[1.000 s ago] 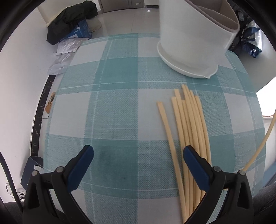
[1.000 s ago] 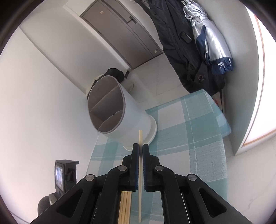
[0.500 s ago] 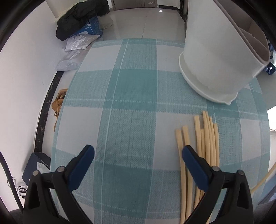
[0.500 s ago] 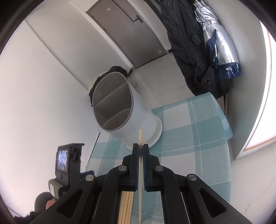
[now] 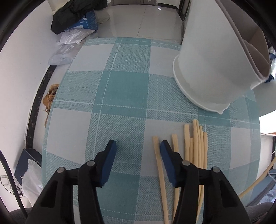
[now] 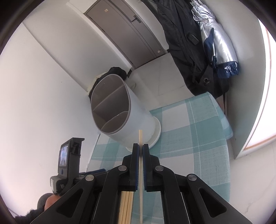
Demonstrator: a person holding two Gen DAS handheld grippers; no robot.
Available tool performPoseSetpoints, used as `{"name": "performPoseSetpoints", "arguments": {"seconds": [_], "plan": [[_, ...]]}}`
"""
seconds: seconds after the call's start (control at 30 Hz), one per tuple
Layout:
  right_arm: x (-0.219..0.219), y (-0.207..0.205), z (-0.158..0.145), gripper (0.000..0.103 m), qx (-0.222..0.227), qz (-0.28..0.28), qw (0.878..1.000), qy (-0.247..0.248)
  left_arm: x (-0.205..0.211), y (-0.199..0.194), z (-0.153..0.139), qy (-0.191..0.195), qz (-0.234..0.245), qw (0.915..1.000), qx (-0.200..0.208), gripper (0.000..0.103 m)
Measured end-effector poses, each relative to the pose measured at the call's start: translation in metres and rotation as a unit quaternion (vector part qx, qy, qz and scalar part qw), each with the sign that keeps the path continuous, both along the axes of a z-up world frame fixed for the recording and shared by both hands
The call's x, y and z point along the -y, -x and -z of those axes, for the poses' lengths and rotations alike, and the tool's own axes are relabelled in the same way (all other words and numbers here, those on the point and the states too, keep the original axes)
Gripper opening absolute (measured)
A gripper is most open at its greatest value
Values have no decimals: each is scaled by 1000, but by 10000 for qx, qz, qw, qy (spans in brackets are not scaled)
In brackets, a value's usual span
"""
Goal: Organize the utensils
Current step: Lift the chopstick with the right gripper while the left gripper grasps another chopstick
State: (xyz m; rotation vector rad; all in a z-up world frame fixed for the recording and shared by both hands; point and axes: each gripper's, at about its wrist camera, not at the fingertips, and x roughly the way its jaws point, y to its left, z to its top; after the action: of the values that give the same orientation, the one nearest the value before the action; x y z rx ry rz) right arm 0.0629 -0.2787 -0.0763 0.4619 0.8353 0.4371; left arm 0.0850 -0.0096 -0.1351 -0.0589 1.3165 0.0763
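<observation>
Left wrist view: the left gripper (image 5: 138, 146) points steeply down at the table (image 5: 124, 86), its blue-padded jaws closing with only checked cloth between them. One chopstick (image 5: 159, 165) lies just inside the right-hand pad; the rest of the chopsticks (image 5: 196, 146) lie side by side on the cloth just right of that jaw, ends toward the holder (image 5: 212, 69). The holder, white with a flared base, stands on the far right of the table, and only a sliver of its divided inside shows from here. Beyond the table edge, on the pale tiled floor, lie a dark garment (image 5: 72, 15), a blue box (image 5: 86, 20) and plastic bags (image 5: 70, 43); something tan (image 5: 49, 96) lies by the dark skirting on the left.

Right wrist view: the right gripper (image 6: 140, 149) is clenched on a single chopstick (image 6: 140, 137), which sticks up past the fingertips (held clear of the cloth). This view looks into the holder's (image 6: 120, 112) mouth and shows three grey compartments, all without utensils. The left gripper's camera body (image 6: 69, 160) shows at lower left with a hand (image 6: 50, 201) beneath it. Behind are a grey door (image 6: 124, 27), dark coats (image 6: 182, 34) and a silver umbrella (image 6: 215, 39) hanging on the wall, and a bright window at right.
</observation>
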Motion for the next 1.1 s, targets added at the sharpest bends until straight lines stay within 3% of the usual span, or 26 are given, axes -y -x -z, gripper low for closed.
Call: {"name": "performPoseSetpoints", "arguments": {"seconds": [0.1, 0.2, 0.27, 0.47, 0.57, 0.7, 0.83, 0.97, 1.1], "plan": [[-3, 0, -2, 3, 28, -27, 10000, 31, 4, 1, 0, -40, 14, 10000, 58, 44], [-4, 0, -2, 3, 49, -40, 10000, 45, 10, -7, -1, 53, 135, 9998, 108, 24], [-6, 1, -2, 3, 53, -70, 9999, 80, 12, -9, -2, 84, 231, 9996, 125, 4], [-12, 8, -6, 3, 239, -134, 9990, 343, 4, -9, -5, 507, 30, 9983, 270, 2], [-15, 14, -12, 3, 408, -140, 9980, 457, -1, 6, -27, 620, 136, 9947, 810, 2], [-24, 23, -21, 3, 643, -163, 9956, 661, -7, 30, -67, 807, 270, 9816, 1710, 2], [-37, 37, -30, 3, 941, -182, 9912, 910, -17, 56, -108, 1049, 369, 9605, 2550, 2], [-51, 55, -36, 3, 1269, -199, 9851, 1145, -27, 70, -131, 1272, 492, 9404, 3116, 2], [-63, 70, -41, 3, 1596, -180, 9771, 1395, -24, 77, -138, 1368, 521, 9294, 3388, 2]]}}
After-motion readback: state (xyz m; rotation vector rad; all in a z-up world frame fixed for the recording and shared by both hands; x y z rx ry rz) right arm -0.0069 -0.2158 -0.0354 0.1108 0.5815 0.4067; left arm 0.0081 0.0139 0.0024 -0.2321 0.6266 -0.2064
